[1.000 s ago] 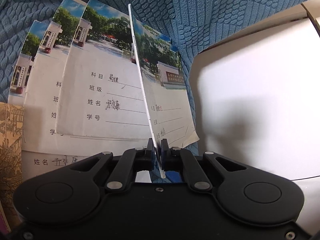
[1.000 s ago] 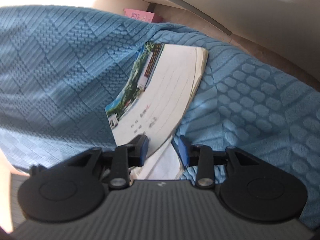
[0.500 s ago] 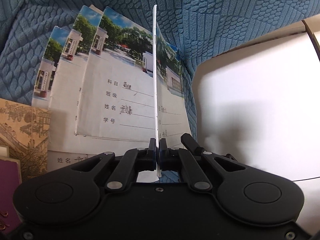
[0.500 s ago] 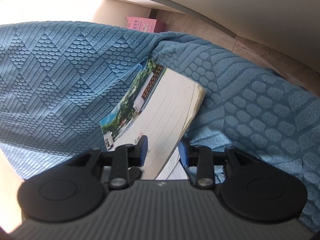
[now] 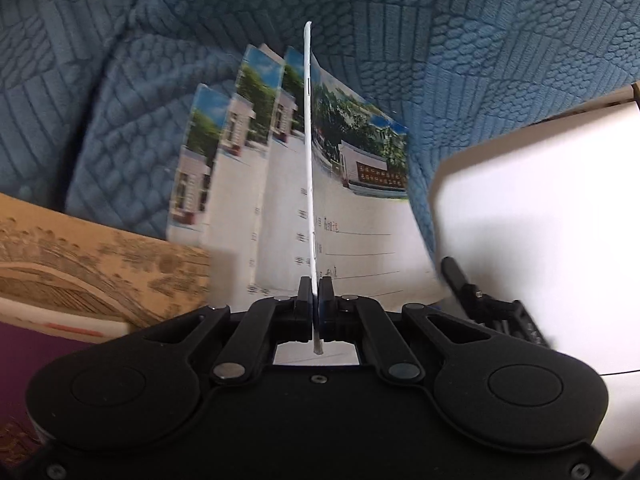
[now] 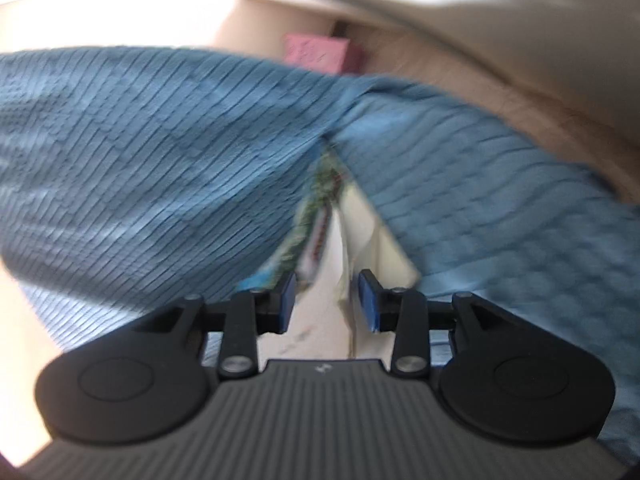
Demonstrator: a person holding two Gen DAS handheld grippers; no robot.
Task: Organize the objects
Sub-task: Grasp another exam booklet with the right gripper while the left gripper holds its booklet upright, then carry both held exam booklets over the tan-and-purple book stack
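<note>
Pinched edge-on in the left gripper [image 5: 316, 300], the booklet [image 5: 308, 168] stands mid-frame; keep it firm, right gripper [image 6: 326, 300] half spread around pages.

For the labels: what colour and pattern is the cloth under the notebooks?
Blue cloth, embossed geometric weave; clearest in the left wrist view.

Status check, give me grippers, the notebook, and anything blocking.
Left gripper shut on notebook cover, held edge-on. Right gripper open around same notebook, pads not pressing. More notebooks fanned underneath on blue blanket. Nothing blocking.
</note>
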